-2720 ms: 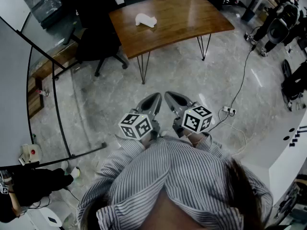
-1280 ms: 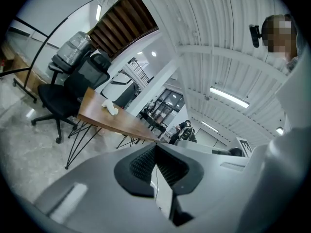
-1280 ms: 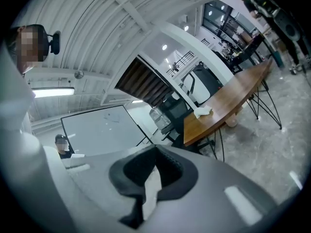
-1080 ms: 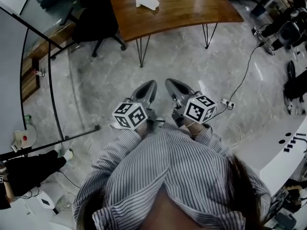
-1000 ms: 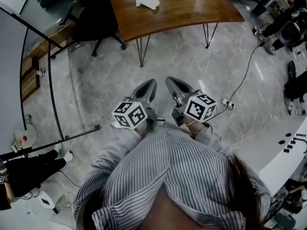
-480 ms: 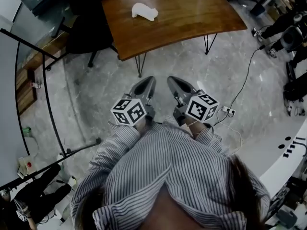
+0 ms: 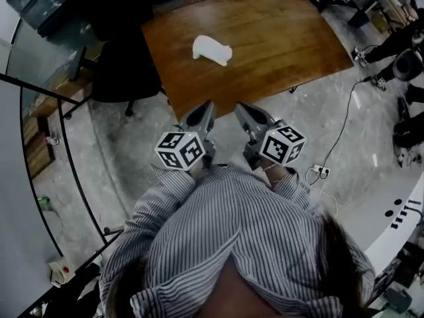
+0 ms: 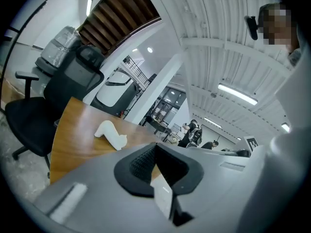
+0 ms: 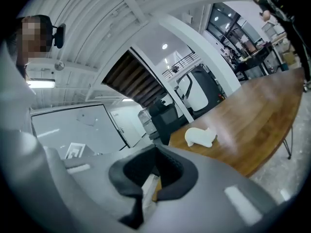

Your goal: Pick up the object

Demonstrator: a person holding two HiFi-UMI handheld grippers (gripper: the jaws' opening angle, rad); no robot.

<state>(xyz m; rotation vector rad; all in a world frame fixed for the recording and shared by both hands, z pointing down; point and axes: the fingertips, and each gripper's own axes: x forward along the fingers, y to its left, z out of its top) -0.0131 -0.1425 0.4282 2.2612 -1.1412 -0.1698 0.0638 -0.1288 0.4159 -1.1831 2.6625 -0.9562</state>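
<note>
A small white animal-shaped object (image 7: 212,50) lies on the wooden table (image 7: 278,45), left of its middle. It also shows ahead in the left gripper view (image 8: 111,135) and in the right gripper view (image 9: 200,136). My left gripper (image 7: 206,106) and right gripper (image 7: 241,108) are held side by side just short of the table's near edge, well short of the object. Both have their jaws shut with nothing between them. The pads (image 8: 146,161) of the left meet tip to tip.
A black office chair (image 7: 122,71) stands at the table's left end. A curved glass partition with a black rail (image 7: 73,171) runs down the left. A cable and power strip (image 7: 318,171) lie on the floor at right; people and gear sit at the far right.
The table and the white object have come much closer and lower in the head view as I walked toward them. Both grippers kept their place in front of me, still shut.
</note>
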